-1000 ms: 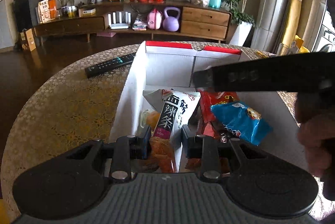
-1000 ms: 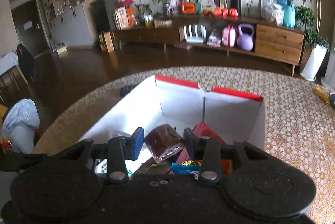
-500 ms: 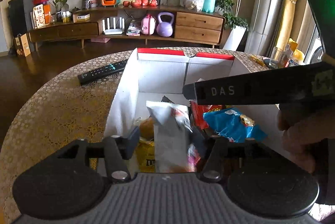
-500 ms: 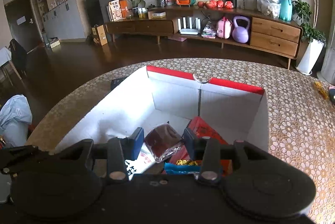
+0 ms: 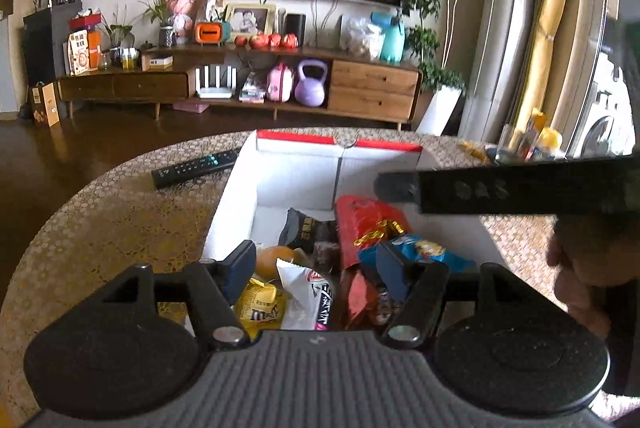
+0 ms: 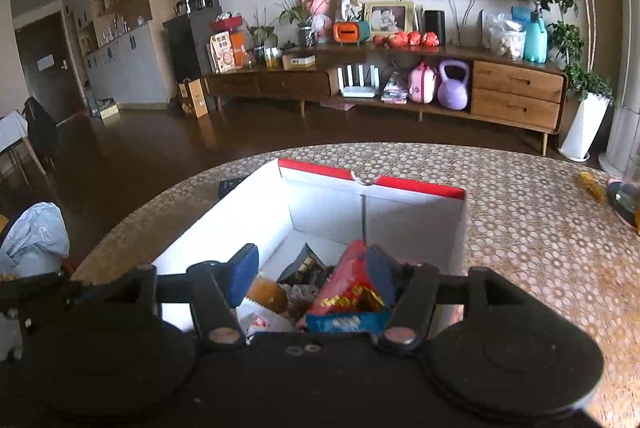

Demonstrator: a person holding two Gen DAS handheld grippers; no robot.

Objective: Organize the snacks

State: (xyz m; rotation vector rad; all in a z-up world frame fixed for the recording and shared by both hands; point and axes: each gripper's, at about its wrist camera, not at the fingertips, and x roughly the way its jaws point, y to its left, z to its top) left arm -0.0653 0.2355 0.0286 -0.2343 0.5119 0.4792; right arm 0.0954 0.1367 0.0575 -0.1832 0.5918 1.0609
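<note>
A white cardboard box [image 5: 240, 204] [image 6: 416, 220] with a red rim sits on the round table and holds several snack packets. My left gripper [image 5: 316, 266] hovers over its near end, jaws opening, nothing pressed between them. Below it lie a white packet [image 5: 310, 294], a yellow packet [image 5: 260, 308], a red packet [image 5: 372, 224] and a blue packet [image 5: 424, 252]. My right gripper [image 6: 310, 268] is also over the box, jaws opening and free of the dark brown packet [image 6: 306, 268], red packet [image 6: 352, 284] and blue packet [image 6: 346, 322] beneath. The right tool's black body [image 5: 500, 190] crosses the left wrist view.
A black remote control [image 5: 194, 168] lies on the patterned tablecloth [image 5: 100, 228] left of the box. Small items [image 5: 528, 144] and a yellow wrapper [image 6: 592, 186] sit at the table's right edge. A hand [image 5: 580, 268] is at the right. A wooden sideboard [image 6: 400, 88] stands behind.
Both grippers opened and drew back upward. The left let the white packet fall into the box; the right let go of the dark brown packet, which now lies among the snacks.
</note>
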